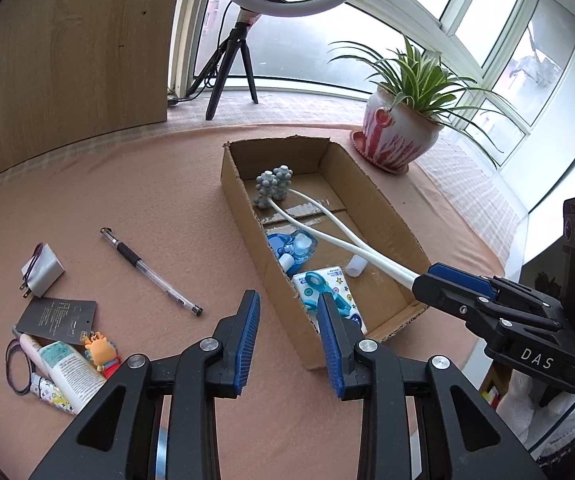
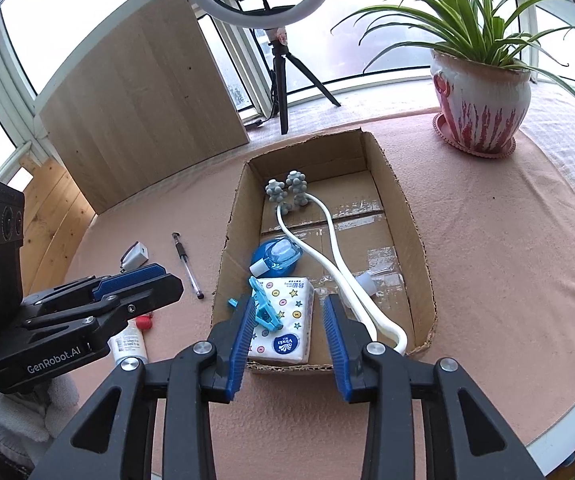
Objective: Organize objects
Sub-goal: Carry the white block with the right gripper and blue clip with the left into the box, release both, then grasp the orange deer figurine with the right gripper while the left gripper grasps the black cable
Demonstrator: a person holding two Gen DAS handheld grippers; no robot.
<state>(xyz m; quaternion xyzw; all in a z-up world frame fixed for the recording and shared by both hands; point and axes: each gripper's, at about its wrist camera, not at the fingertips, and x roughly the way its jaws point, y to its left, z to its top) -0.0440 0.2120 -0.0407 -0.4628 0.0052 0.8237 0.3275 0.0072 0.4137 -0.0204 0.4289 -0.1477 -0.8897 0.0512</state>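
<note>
An open cardboard box (image 1: 371, 200) (image 2: 407, 220) stands on the pink cloth. In it lie a white massager (image 1: 327, 228) (image 2: 335, 240) with grey knobbly heads, a blue bottle-like item (image 2: 277, 256), a tissue pack (image 2: 287, 320) with a blue clip (image 2: 265, 312) on it, and a small white bottle (image 2: 367, 282). My right gripper (image 2: 290, 300) (image 1: 425, 278) hovers open over the box's near end, above the tissue pack, holding nothing. My left gripper (image 1: 289, 298) (image 2: 169, 278) is open and empty at the box's left wall. A pen (image 1: 151, 272) lies left of the box.
Left of the box lie a white charger (image 1: 43, 270), a black card (image 1: 59, 316), a tube (image 1: 73, 372) and a small orange toy (image 1: 101, 354). A potted plant (image 2: 479, 108), a ring-light tripod (image 2: 283, 80) and a wooden board (image 2: 139, 120) stand behind.
</note>
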